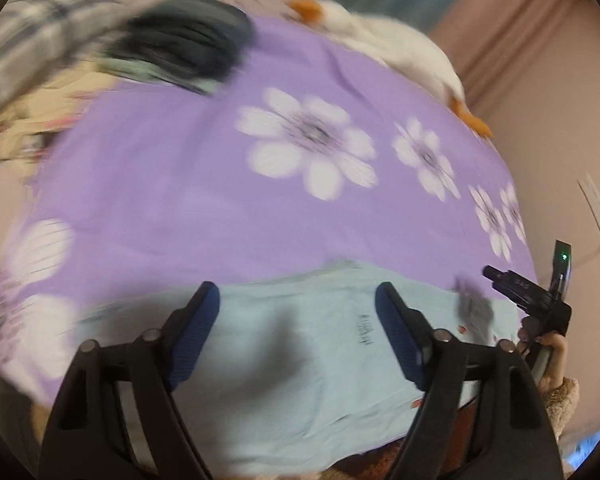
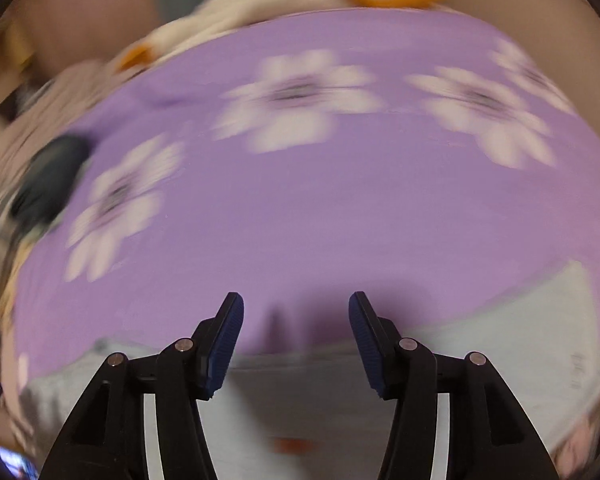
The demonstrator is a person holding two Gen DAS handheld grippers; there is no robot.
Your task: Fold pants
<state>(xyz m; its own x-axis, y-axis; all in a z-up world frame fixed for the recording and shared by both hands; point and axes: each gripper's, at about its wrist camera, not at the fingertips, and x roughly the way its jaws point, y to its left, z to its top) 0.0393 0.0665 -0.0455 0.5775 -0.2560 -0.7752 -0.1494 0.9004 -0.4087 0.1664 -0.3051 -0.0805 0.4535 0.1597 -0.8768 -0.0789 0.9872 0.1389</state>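
**Plainly laid out: pale blue pants on a flowered purple bed**

Smooth and mostly flat, the pants (image 1: 300, 360) are a pale blue cloth with a small line of dark print and a few tiny red marks. They lie at the near edge of the purple sheet (image 1: 204, 184), right under both tools. The left gripper (image 1: 298, 332) hangs above the cloth with its jaws wide apart and nothing between them. The right gripper (image 2: 296, 340) sits over the cloth's far edge, where blue meets purple, its jaws likewise spread and empty.

Beyond the pants the sheet stretches bare toward the far side, printed with large white flowers. Its far border is lined by one white plush toy (image 1: 396, 44) with orange ends. At the far left lie one dark bundle of clothing (image 1: 184, 44) and one plaid fabric (image 1: 32, 32), both well apart from the pants. In the left view, the other handheld tool (image 1: 540, 300) shows at the right edge, just beside the pants.

Both views are blurred.
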